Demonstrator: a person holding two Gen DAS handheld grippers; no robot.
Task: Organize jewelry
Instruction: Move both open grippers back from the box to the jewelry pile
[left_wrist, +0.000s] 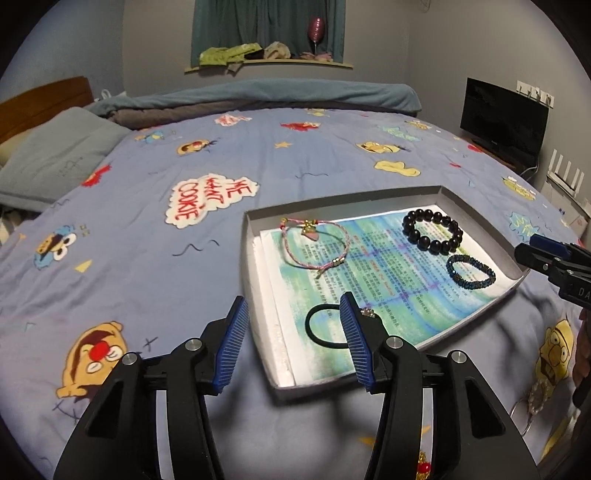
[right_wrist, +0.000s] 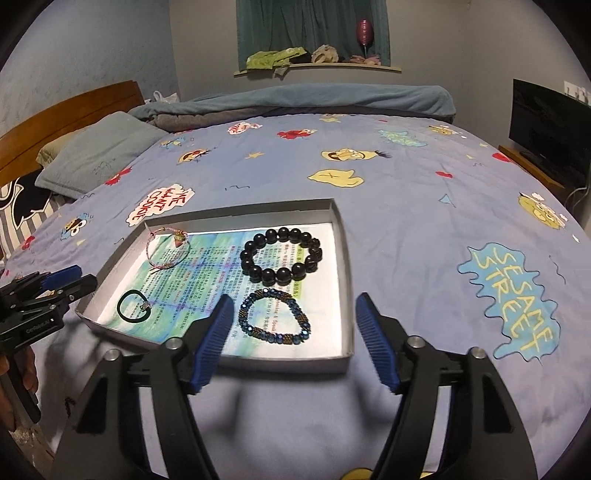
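Both claws gape empty over the shallow grey cardboard tray (right_wrist: 341, 236) on the bed.
The left claw (left_wrist: 293, 347) and right claw (right_wrist: 295, 338) hold nothing; the light, floppy blue beaded bracelet (right_wrist: 275, 317) looks best pinched across one strand.

Four pieces lie apart in the tray (right_wrist: 343, 236) on the bedspread (right_wrist: 406, 206).

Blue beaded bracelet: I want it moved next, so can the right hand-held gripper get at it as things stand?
Probably yes. The right hand-held gripper is open, and the blue beaded bracelet lies flat just ahead, apart from the black bead bracelet.
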